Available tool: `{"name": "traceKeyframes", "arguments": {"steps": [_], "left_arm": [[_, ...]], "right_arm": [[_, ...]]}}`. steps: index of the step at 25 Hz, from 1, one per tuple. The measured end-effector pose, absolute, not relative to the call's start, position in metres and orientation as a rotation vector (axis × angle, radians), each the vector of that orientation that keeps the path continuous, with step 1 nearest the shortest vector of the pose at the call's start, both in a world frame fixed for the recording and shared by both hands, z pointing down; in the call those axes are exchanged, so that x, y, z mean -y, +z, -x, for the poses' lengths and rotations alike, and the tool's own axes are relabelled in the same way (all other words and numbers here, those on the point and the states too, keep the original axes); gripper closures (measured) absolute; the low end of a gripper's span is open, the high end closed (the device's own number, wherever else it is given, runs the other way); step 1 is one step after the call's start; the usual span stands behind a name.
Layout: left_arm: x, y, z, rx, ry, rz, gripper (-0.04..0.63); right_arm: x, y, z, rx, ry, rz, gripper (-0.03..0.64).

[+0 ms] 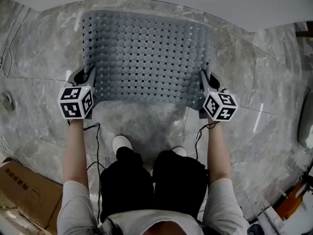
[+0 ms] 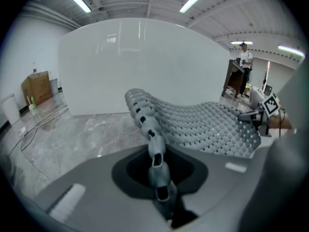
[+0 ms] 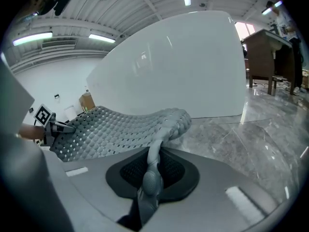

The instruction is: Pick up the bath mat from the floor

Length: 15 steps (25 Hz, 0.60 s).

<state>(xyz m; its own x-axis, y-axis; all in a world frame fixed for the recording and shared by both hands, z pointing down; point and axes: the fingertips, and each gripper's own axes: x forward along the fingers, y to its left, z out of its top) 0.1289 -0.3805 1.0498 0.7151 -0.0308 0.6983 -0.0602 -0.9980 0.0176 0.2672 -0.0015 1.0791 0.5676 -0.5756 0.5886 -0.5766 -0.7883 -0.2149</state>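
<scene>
Two tools, one bath mat, seen from above and along each tool's jaws.

The left tool (image 1: 89, 74) carries one marker cube (image 1: 77, 102). Its jaws stand narrow, clamped on the left near corner of the bath mat (image 1: 149, 58). In the left gripper view the mat's edge (image 2: 149, 129) runs out from between the jaws of the left tool (image 2: 161, 187) and arches ahead of it.

The single grey, perforated bath mat spans the gap between the two tools. Its near edge is raised off the marble floor (image 1: 39, 58) and sags midway between them. Whether its far edge touches the floor cannot be told. Beyond the mat, ahead of both tools, stands one white tub (image 1: 220, 4).

The right tool (image 1: 206, 77) carries a second marker cube (image 1: 220, 105). Its jaws are likewise narrow, pinching the right near corner. In the right gripper view the mat (image 3: 111, 129) leaves the jaws of the right tool (image 3: 149, 182) and stretches to its left.

Behind the tools are two forearms, two white shoes (image 1: 121, 143), and one cardboard box (image 1: 24, 190) behind and left of the left tool.
</scene>
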Motion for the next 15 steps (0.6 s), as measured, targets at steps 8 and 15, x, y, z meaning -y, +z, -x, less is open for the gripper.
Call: {"name": "traceKeyframes", "arguments": {"steps": [8, 15], "left_arm": [[0.368, 0.943, -0.133, 0.03, 1.193, -2.908, 0.549], [0.35, 0.82, -0.125, -0.022, 1.167, -2.922, 0.555]], "right_arm": [[-0.005, 0.97, -0.262, 0.987, 1.05, -2.791, 0.581], [-0.007, 0.842, -0.245, 0.973, 1.026, -2.817, 0.583]]}}
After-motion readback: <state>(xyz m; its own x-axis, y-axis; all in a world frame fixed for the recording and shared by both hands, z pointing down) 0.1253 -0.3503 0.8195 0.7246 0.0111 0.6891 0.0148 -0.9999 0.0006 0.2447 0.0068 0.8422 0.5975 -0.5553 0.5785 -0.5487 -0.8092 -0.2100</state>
